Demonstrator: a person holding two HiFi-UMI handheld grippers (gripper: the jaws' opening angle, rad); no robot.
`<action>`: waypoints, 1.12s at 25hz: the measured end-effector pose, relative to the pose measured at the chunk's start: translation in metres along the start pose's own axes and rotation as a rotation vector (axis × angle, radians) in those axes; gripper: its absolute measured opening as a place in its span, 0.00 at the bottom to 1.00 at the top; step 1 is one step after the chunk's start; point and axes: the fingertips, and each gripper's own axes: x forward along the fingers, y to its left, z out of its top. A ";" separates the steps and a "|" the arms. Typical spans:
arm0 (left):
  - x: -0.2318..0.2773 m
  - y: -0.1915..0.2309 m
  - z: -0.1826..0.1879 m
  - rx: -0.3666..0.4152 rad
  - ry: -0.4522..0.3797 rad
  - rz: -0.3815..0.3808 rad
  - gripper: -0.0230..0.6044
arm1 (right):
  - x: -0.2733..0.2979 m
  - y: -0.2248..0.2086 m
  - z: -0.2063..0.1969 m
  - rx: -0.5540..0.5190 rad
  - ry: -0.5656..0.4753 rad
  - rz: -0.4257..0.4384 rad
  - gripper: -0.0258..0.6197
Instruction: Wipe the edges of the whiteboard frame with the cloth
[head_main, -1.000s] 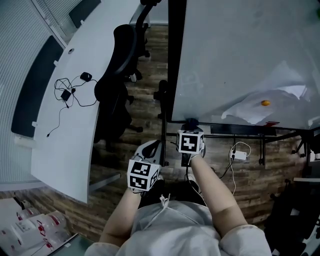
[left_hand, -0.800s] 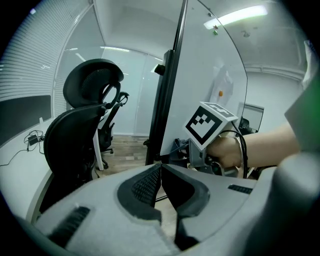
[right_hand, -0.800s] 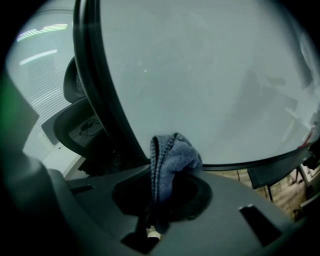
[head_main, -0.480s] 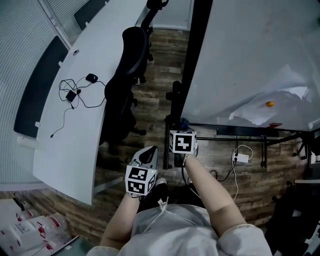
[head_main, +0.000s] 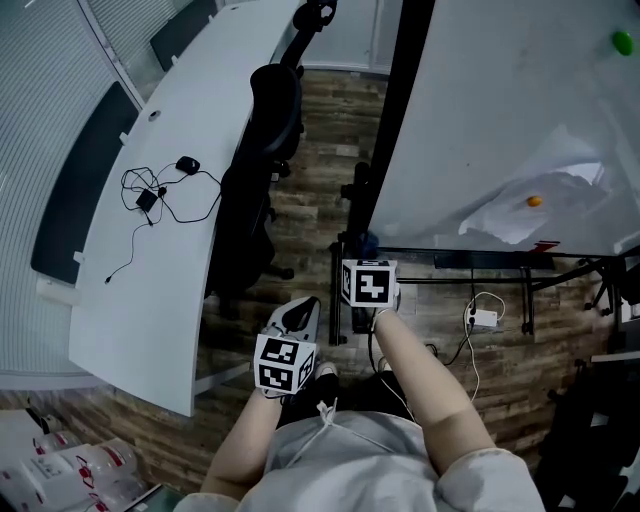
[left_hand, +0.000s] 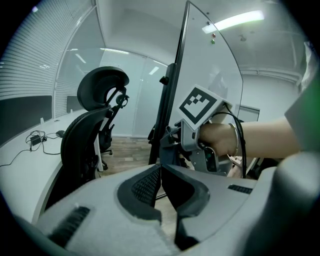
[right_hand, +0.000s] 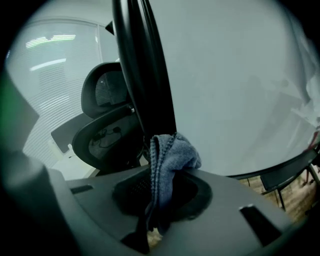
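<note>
The whiteboard (head_main: 500, 110) stands at the right, and its black frame edge (head_main: 390, 120) runs down to a lower corner. My right gripper (head_main: 366, 252) is at that corner, shut on a grey-blue cloth (head_main: 369, 241). In the right gripper view the cloth (right_hand: 167, 160) sticks up between the jaws and touches the black frame (right_hand: 145, 75). My left gripper (head_main: 300, 315) hangs lower left, apart from the board. In the left gripper view its jaws (left_hand: 161, 169) are shut with nothing between them, and the right gripper (left_hand: 200, 130) shows beyond them beside the frame (left_hand: 167, 110).
A black office chair (head_main: 255, 170) stands just left of the frame. A curved white desk (head_main: 120, 300) carries a mouse and cables (head_main: 160, 195). Paper sheets (head_main: 540, 200) and an orange magnet (head_main: 535, 201) are on the board. A power strip (head_main: 483, 318) lies on the wood floor.
The head view has drifted. My right gripper with the cloth has edged left toward the frame's lower corner. The left gripper has barely moved.
</note>
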 end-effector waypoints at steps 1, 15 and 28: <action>0.000 -0.002 0.001 0.005 -0.002 -0.009 0.07 | -0.005 0.001 0.005 -0.011 -0.019 0.000 0.15; 0.010 -0.062 0.060 0.062 -0.113 -0.045 0.07 | -0.097 -0.030 -0.012 -0.189 -0.159 0.077 0.14; 0.001 -0.156 0.138 0.088 -0.306 -0.011 0.07 | -0.238 -0.113 0.021 -0.278 -0.510 0.085 0.14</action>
